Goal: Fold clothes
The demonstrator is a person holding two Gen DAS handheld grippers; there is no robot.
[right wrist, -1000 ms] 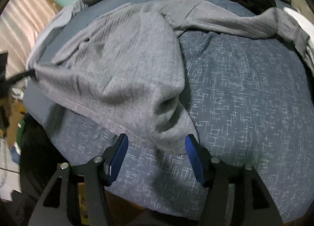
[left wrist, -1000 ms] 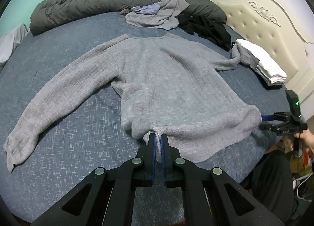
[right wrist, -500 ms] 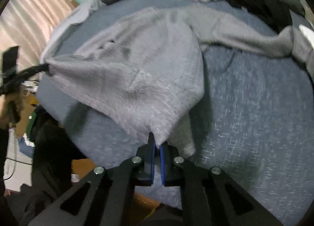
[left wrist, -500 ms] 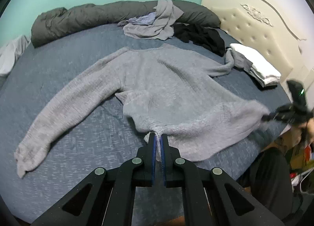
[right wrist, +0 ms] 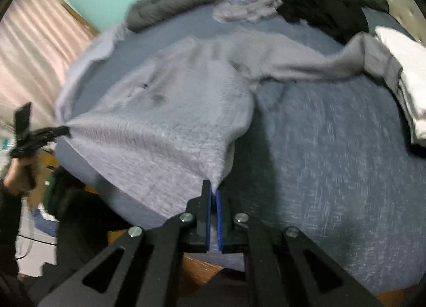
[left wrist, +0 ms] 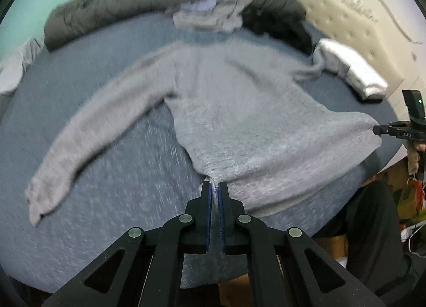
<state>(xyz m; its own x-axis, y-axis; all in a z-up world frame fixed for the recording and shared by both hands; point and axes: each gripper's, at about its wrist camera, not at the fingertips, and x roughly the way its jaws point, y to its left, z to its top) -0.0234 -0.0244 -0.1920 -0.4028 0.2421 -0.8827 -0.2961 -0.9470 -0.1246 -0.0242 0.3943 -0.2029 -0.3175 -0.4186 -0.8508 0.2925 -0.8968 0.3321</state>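
Note:
A grey knit sweater (left wrist: 234,110) lies spread on the blue bed (left wrist: 119,181), sleeves out to both sides. My left gripper (left wrist: 214,187) is shut on the hem's left corner. My right gripper (right wrist: 213,189) is shut on the hem's other corner; it also shows at the right edge of the left wrist view (left wrist: 378,130). The hem hangs lifted and stretched taut between the two grippers above the bed's near edge. In the right wrist view the sweater (right wrist: 173,120) runs away from me, its far sleeve (right wrist: 319,67) reaching a folded stack.
A folded white and grey stack (left wrist: 354,72) sits by the cream headboard (left wrist: 359,14). A pile of grey and black clothes (left wrist: 226,14) and a dark rolled duvet (left wrist: 111,11) lie at the far side. The person's dark-clothed legs (left wrist: 372,227) stand at the bed's edge.
My right gripper closed on the hem corner. Both grippers then lifted and pulled apart, stretching the hem taut; the sweater body slid a little toward me.

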